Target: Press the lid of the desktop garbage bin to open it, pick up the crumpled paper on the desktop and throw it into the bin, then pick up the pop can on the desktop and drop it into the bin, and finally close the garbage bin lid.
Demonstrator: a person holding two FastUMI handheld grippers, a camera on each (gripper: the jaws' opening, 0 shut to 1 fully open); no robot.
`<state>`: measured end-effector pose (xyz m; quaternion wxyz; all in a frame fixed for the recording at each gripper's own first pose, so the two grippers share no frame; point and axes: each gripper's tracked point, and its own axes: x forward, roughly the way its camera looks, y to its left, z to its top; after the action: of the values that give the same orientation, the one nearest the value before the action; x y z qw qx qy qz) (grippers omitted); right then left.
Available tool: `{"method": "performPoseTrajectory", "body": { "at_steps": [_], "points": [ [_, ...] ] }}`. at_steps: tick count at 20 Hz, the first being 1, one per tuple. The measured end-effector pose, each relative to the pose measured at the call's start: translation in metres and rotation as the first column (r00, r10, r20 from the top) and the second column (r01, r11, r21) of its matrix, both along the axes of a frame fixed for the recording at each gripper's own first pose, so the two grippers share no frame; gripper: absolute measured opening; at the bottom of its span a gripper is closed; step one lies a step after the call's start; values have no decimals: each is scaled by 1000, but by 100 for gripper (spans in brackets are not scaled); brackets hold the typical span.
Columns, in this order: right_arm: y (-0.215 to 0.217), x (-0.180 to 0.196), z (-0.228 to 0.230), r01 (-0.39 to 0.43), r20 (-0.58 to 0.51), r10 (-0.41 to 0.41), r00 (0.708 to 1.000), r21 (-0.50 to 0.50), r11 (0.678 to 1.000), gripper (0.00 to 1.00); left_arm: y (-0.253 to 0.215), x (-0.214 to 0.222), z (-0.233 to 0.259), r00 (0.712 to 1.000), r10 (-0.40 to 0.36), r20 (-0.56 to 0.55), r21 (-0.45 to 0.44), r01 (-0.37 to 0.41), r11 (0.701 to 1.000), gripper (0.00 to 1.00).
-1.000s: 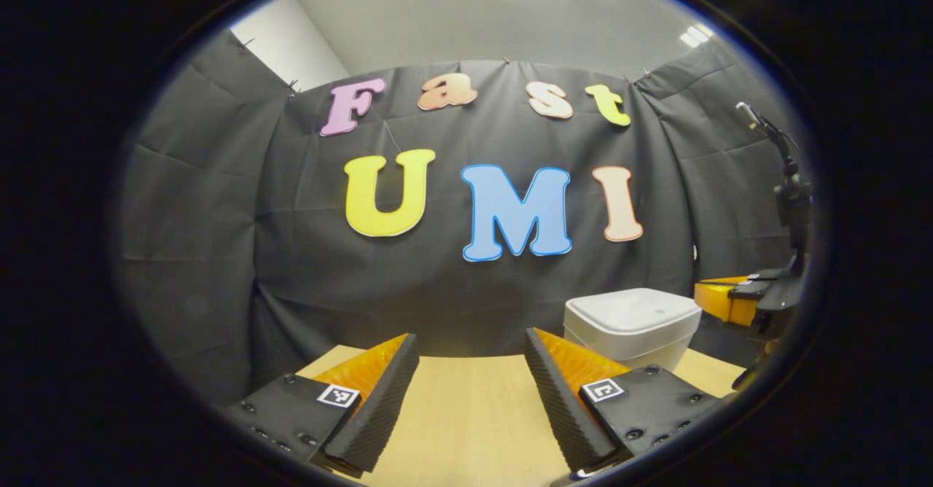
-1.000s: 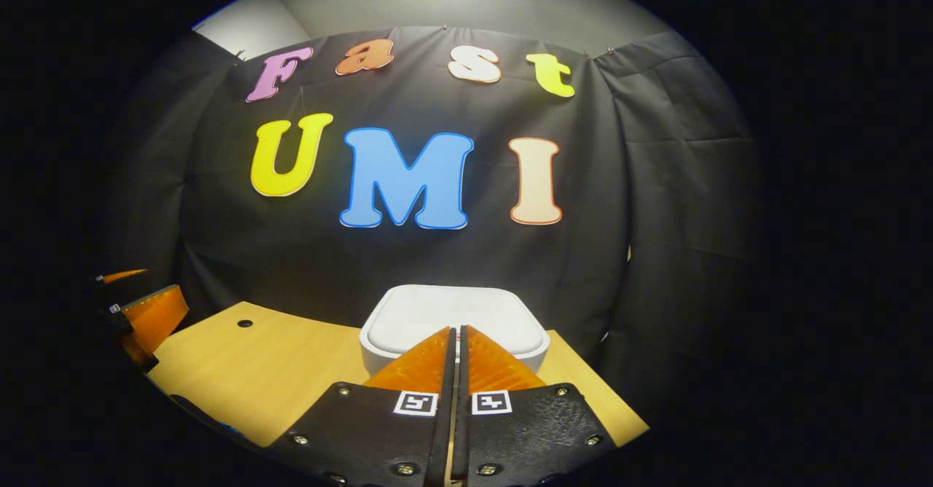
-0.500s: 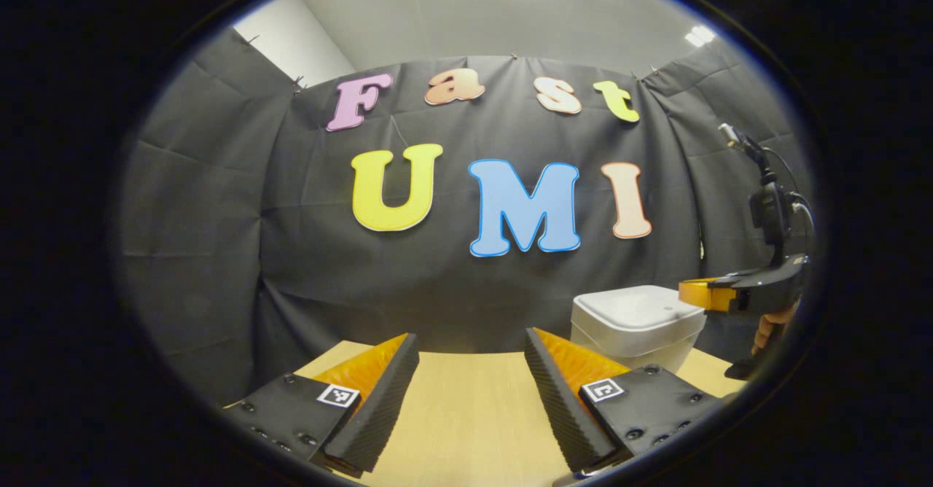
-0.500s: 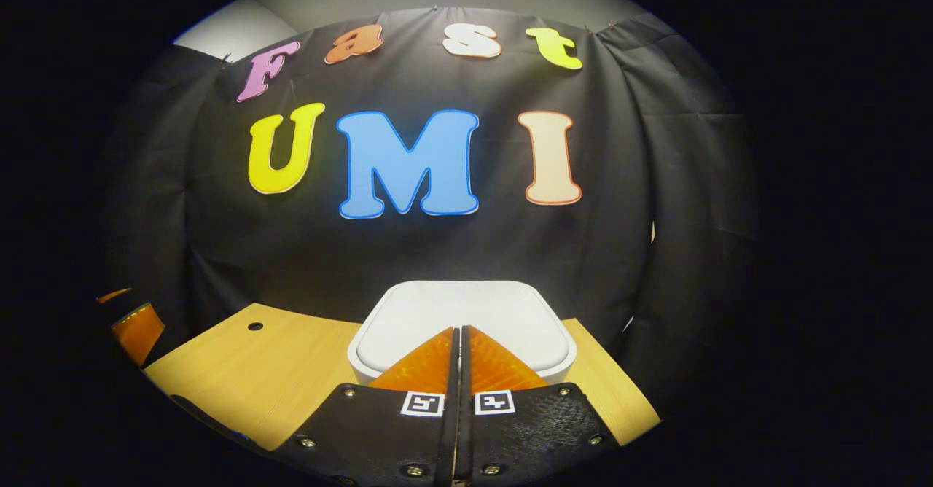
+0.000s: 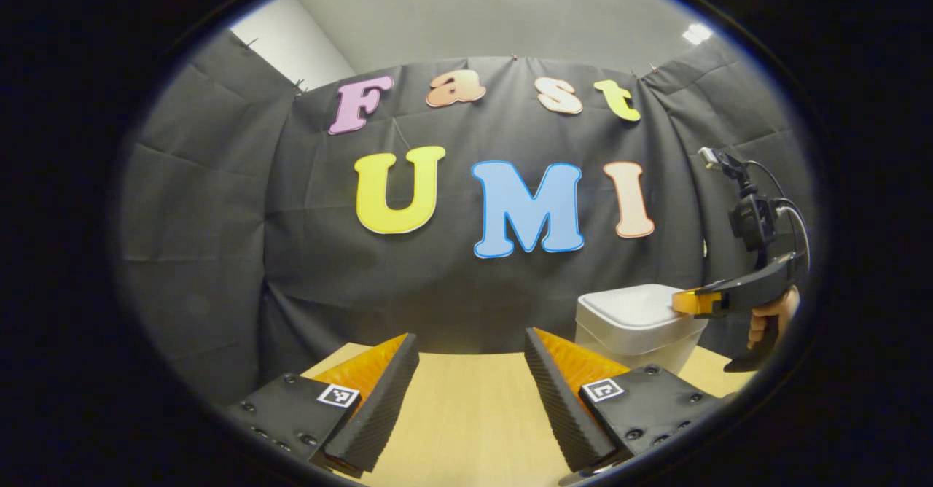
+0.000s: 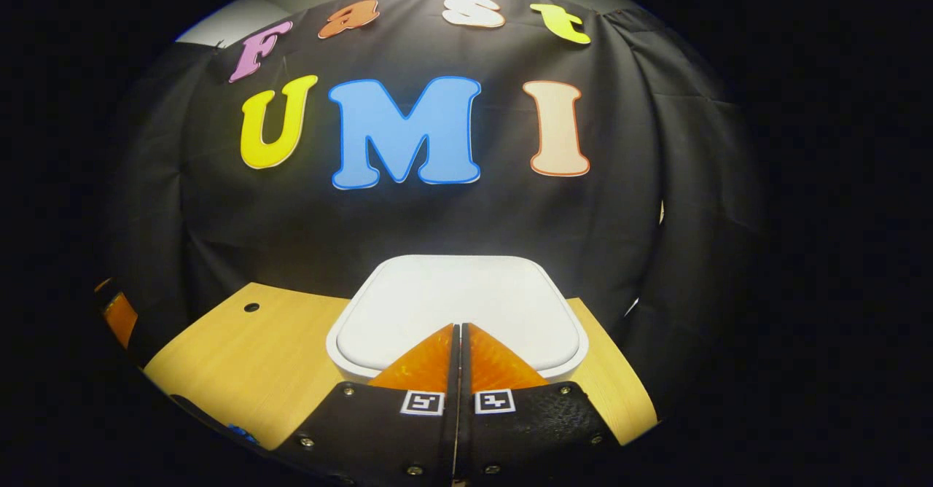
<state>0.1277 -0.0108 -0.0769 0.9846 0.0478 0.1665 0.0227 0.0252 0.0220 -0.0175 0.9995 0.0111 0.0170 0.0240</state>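
My right gripper [image 6: 460, 326], fingers pressed together, hovers over the white plastic bin's closed lid [image 6: 458, 305]; my left gripper [image 5: 472, 348] is wide.

Left tool [image 5: 472, 341], right tool [image 6: 459, 325]: ridged wedge fingers, black screwed plates, square markers.

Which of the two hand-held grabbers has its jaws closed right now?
The right gripper, the one poised over the white bin lid: its jaws meet with no gap. The left gripper holds its jaws wide apart above the wooden desk.
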Motion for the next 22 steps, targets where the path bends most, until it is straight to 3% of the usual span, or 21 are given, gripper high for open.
{"method": "performPoseTrajectory", "body": {
  "at_steps": [2,4,8,13,14,16,18,20,21,22],
  "points": [
    [0,-1,-5,-19,-13,19,1000,-17,1000,1,-3,0,0,1000,-3,1,-8,3,1000,95],
    [-3,-2,-5,-19,9,19,1000,27,999,1,-7,0,-1,1000,-6,1,-19,6,1000,99],
    [0,0,-5,-34,29,31,999,112,993,1,-14,-3,1,1000,-15,1,-19,15,1000,95],
    [-4,2,13,-10,90,7,996,39,999,1,-16,-9,16,999,-5,32,9,5,1000,99],
    [-6,4,19,-12,111,9,994,21,1000,0,-14,-10,19,999,2,37,14,-2,1000,95],
    [-11,8,41,1,173,-2,985,6,1000,1,-12,-13,18,999,15,36,12,-16,1000,99],
    [-15,15,64,14,231,-12,973,-7,1000,1,-10,-16,18,999,27,34,5,-27,1000,95],
    [-17,23,83,21,269,-13,963,-24,1000,1,-9,-19,19,999,40,34,5,-40,999,99],
    [-19,27,92,24,285,-16,958,-26,999,1,-8,-20,19,998,46,36,4,-47,999,95],
    [-20,30,99,26,299,-18,954,-25,999,1,-6,-23,19,998,54,35,2,-54,999,99]
  ]
}}
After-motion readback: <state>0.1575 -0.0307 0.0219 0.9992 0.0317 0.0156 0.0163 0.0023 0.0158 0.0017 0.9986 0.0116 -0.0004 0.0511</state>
